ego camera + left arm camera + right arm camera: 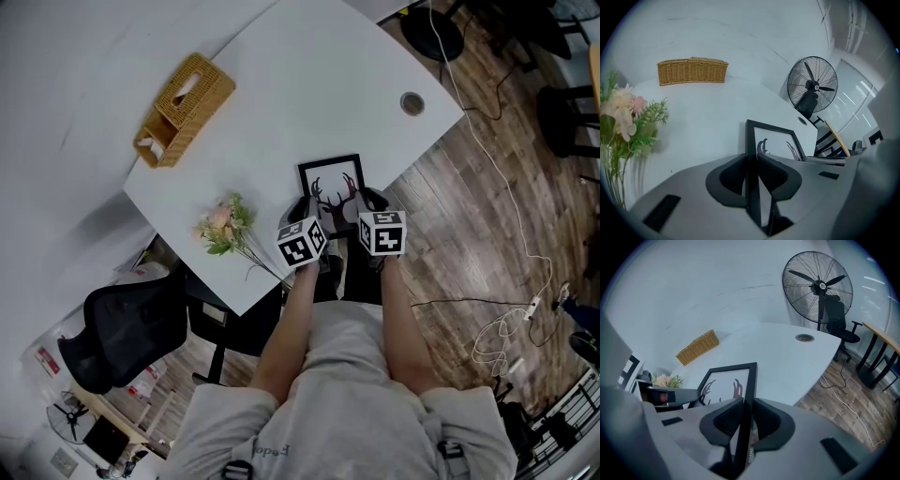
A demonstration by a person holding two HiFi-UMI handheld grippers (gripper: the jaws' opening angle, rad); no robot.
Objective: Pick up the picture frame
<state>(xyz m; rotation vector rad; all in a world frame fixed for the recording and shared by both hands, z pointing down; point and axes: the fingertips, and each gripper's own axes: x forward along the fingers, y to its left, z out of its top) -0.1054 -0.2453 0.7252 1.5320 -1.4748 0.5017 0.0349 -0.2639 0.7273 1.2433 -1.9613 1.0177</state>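
A black picture frame point(333, 183) with a deer-antler print lies on the white table point(309, 84), close to its near edge. In the head view my left gripper point(302, 208) sits at the frame's near left side and my right gripper point(373, 202) at its near right side. From the left gripper view, the frame's point(776, 140) left rail runs between the jaws of the left gripper point(752, 164), both pads against it. In the right gripper view the right rail of the frame point(726, 383) stands between the pads of the right gripper point(746, 411), which press on it.
A wicker tissue box point(183, 108) sits at the table's far left and a bunch of artificial flowers point(225, 225) lies left of the frame. A cable grommet point(412, 103) is at the right corner. An office chair point(127, 333) stands below left; a floor fan point(818, 287) and cables point(511, 197) are beyond the table.
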